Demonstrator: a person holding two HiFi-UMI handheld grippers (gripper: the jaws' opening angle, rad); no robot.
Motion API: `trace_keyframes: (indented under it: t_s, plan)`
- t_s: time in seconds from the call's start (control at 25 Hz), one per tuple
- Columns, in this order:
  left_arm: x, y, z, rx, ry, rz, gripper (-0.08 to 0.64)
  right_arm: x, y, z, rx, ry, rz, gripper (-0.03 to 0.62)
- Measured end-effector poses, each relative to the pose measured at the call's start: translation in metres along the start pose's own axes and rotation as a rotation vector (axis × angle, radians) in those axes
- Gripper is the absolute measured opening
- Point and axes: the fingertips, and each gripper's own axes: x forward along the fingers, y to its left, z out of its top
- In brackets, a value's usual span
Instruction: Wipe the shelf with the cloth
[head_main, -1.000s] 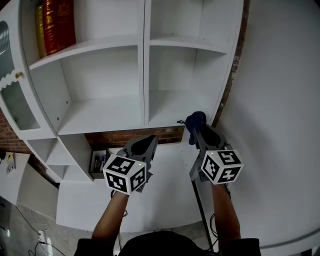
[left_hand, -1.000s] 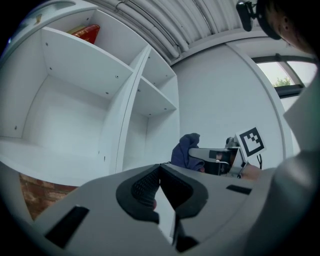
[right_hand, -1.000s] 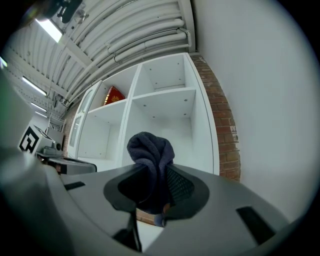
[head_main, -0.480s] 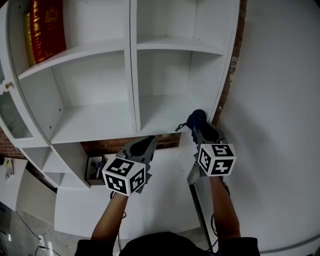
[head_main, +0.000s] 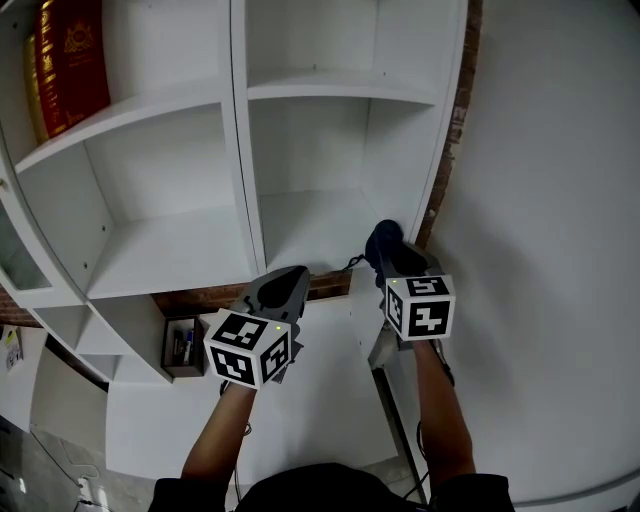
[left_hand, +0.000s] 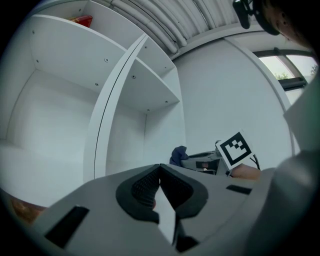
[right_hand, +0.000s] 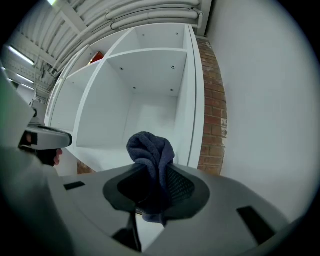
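Note:
A white shelf unit (head_main: 300, 220) with open compartments fills the head view. My right gripper (head_main: 385, 245) is shut on a dark blue cloth (head_main: 383, 238), bunched between its jaws (right_hand: 152, 155), just in front of the lower right compartment's board at its right end. My left gripper (head_main: 285, 290) is shut with nothing in it, below the front edge of the same board, near the upright divider (head_main: 245, 150). In the left gripper view the cloth (left_hand: 178, 155) and the right gripper (left_hand: 202, 162) show to the right.
Red books (head_main: 65, 60) stand on an upper left shelf. A brick wall (head_main: 450, 130) runs beside the unit's right side panel. A small dark box (head_main: 183, 345) sits on the white surface below the shelves.
The view has shifted, so the shelf sits further left. My right gripper with the cloth has moved slightly towards the lower right compartment. The left gripper stays roughly where it was.

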Motion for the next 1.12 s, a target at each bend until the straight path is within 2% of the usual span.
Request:
trace_keyframes:
  t_s: [0.52,0.88,1.12]
  plan:
    - [0.007,0.010,-0.004,-0.013,0.000,0.018,0.017,0.011,0.004,0.000,-0.004,0.033,0.026,0.115]
    - [-0.001,0.017,-0.005,-0.018,0.003,0.039,0.017,0.018,0.030,0.005,-0.021,0.051,0.086,0.115]
    - [-0.015,0.028,-0.005,-0.025,0.001,0.082,0.017,0.023,0.050,0.010,-0.032,0.049,0.128,0.115]
